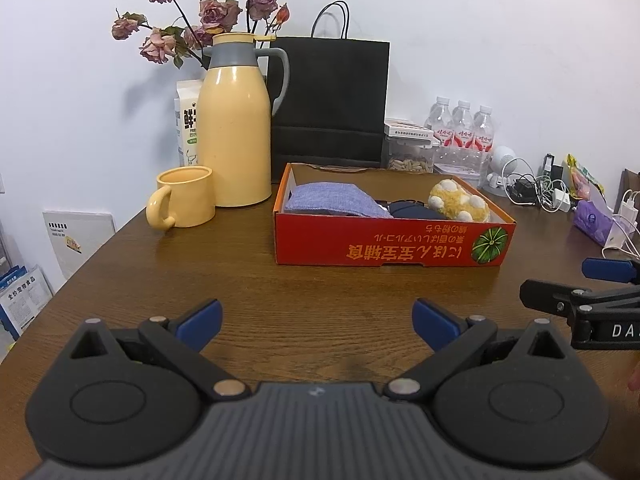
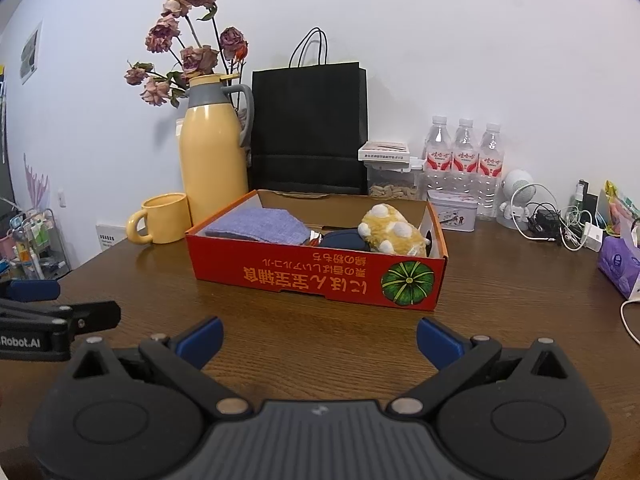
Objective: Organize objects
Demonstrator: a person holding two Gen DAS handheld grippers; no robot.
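A red cardboard box [image 1: 380,246] [image 2: 288,276] sits on the brown table. It holds a folded blue-grey cloth [image 1: 336,200] [image 2: 256,222], a dark blue item [image 1: 412,212] [image 2: 344,238] and a yellow plush toy with white spots [image 1: 460,200] [image 2: 394,232]. My left gripper [image 1: 318,320] is open and empty above the table, in front of the box. My right gripper [image 2: 320,340] is open and empty, also in front of the box. Each gripper shows at the edge of the other's view.
A yellow mug [image 1: 184,198] [image 2: 160,220] and yellow thermos [image 1: 236,128] [image 2: 212,160] stand left of the box. A black paper bag [image 1: 330,100], dried roses [image 1: 192,24], water bottles [image 1: 462,128], a tin [image 2: 454,210], cables [image 2: 560,224] and a purple tissue pack [image 2: 618,264] line the back and right.
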